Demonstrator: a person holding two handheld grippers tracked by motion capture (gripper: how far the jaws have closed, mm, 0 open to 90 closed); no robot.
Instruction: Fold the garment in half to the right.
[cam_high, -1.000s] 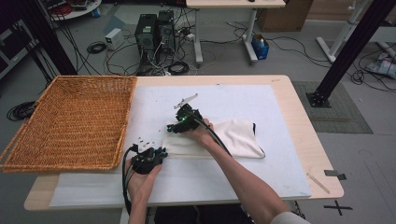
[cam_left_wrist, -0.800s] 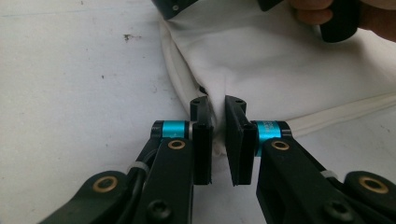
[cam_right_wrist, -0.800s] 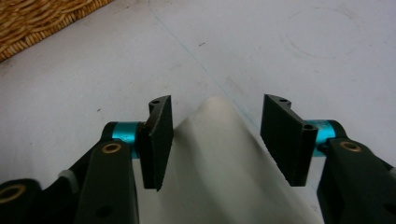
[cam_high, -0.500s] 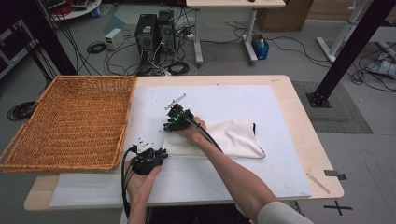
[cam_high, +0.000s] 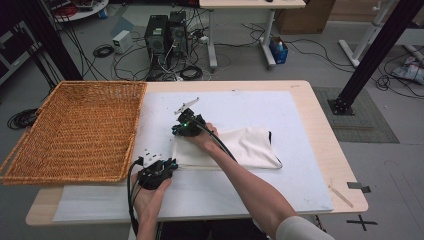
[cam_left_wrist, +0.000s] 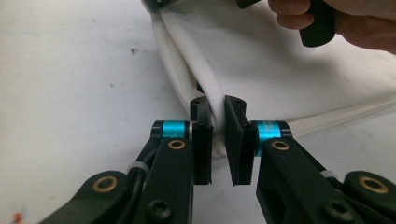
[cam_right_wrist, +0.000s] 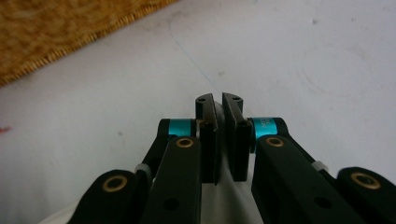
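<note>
White mat on wooden table, cabled floor; left gripper, right gripper jaws clenched on cloth.

A grey floor is seen beyond a light wooden table, most of which is covered by a white sheet; a wide wicker basket is set at its left end, overhanging the edge; two black computer towers are stood on the floor behind, surrounded by tangled black cables; a small white box is placed to their left; a second desk on white legs is seen farther back, with a blue box beside one leg; a black metal post is planted at the right on a grey mat; a black tape cross is stuck to the floor at the near right; the room is evenly lit.
</note>
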